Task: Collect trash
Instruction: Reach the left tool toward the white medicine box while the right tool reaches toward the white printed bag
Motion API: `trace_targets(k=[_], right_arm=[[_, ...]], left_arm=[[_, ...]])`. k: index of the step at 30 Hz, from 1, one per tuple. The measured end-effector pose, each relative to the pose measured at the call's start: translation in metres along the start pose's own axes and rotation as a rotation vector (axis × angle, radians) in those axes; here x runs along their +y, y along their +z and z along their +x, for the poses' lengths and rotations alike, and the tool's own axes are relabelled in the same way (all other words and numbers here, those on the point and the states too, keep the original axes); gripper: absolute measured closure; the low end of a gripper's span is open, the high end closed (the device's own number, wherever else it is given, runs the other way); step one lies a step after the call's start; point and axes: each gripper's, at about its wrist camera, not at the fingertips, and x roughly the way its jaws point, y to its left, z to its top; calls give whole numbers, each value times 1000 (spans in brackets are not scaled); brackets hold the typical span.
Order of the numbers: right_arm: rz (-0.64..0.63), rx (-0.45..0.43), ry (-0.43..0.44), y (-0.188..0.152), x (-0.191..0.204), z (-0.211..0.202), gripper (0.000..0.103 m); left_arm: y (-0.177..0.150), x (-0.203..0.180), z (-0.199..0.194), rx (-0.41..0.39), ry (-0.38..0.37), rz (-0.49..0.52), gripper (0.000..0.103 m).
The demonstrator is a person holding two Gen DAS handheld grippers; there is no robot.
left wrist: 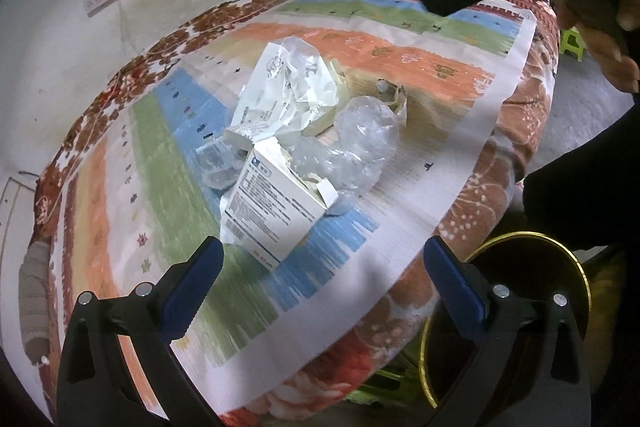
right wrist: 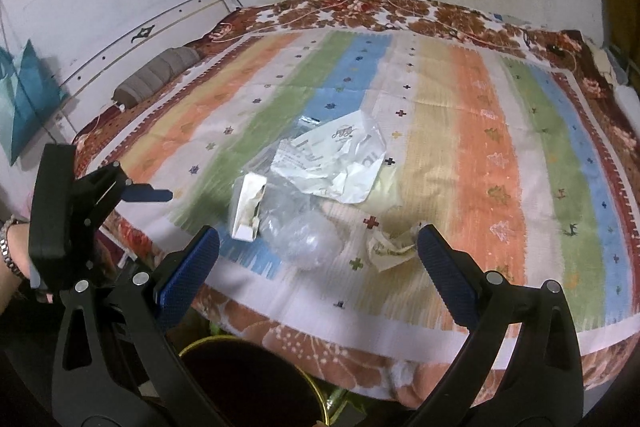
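Both grippers, left (left wrist: 323, 259) and right (right wrist: 318, 247), jaws spread and empty, above trash pile (left wrist: 304, 131) on striped bed (right wrist: 480, 131).

boxes (left wrist: 266, 205): 1 | plastic wrappers (left wrist: 352, 143): 2 | crumpled paper (right wrist: 390, 247): 1

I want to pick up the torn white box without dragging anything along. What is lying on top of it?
Crumpled clear plastic spills over the torn end of the white box, and a white printed bag overlaps its far edge. Anything beneath the box is hidden.
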Motion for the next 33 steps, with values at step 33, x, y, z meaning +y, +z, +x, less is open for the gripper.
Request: trace_targets(k=[33], right_arm=[[74,143,24,53,-37,124,9]], left_arm=[[15,46,62,0,-68,220,6]])
